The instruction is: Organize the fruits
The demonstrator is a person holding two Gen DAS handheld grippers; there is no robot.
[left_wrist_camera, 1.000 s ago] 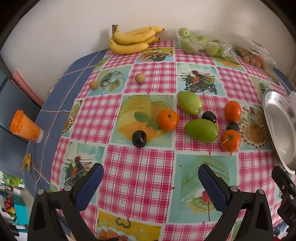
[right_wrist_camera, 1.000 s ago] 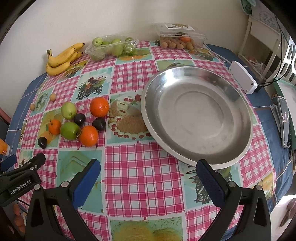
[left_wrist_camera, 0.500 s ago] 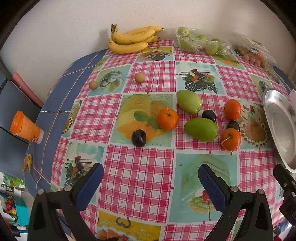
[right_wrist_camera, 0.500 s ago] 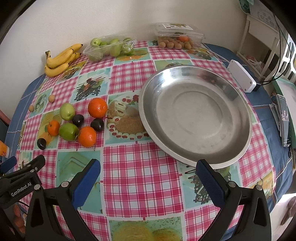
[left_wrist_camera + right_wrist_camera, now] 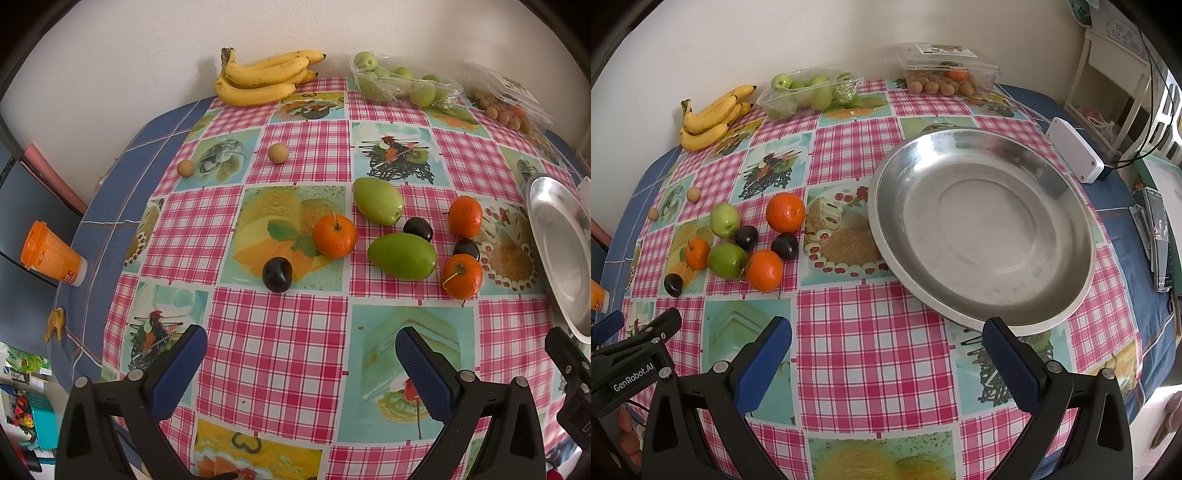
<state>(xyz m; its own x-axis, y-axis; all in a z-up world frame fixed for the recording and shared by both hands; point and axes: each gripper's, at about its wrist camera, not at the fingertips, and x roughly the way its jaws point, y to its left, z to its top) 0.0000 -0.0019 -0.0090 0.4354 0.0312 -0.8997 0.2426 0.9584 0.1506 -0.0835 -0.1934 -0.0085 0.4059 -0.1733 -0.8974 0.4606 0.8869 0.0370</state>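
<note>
A: Progress check. Steel dish (image 5: 1071, 206) sits on the right half of the surface (image 5: 871, 350), and nothing lies in it. Judging by that, no fruit has been sorted yet.

B: Agreed. Loose fruit is all clustered left of the dish: three oranges, two green mangoes, three dark plums. Nearest the dish, one orange (image 5: 785, 212) and one plum (image 5: 785, 247). None touches the rim.

A: Left view gives the cluster closer. Large green mango (image 5: 402, 256) at centre, an orange (image 5: 334, 236) just beside it to the left, a lone plum (image 5: 277, 274) nearest the left tool (image 5: 300, 363). Two small tan fruits (image 5: 277, 153) lie apart, farther back.

B: Tool states?

A: Left tool: fingers spread wide, nothing between them, held above the checked cloth short of the plum. Right tool (image 5: 886, 354): same, released and carrying nothing, aimed at the near rim of the dish.

B: Back row: bananas (image 5: 262, 79), a tray of small green fruit (image 5: 809, 94), a clear box of tan fruit (image 5: 947, 75) (all packaged or bunched; can't tell whether they count as part of the job).

A: So the reckoning: essentially at the start. Eight loose pieces in the cluster left to move, plus the two tan strays, assuming the dish is the destination.
</note>
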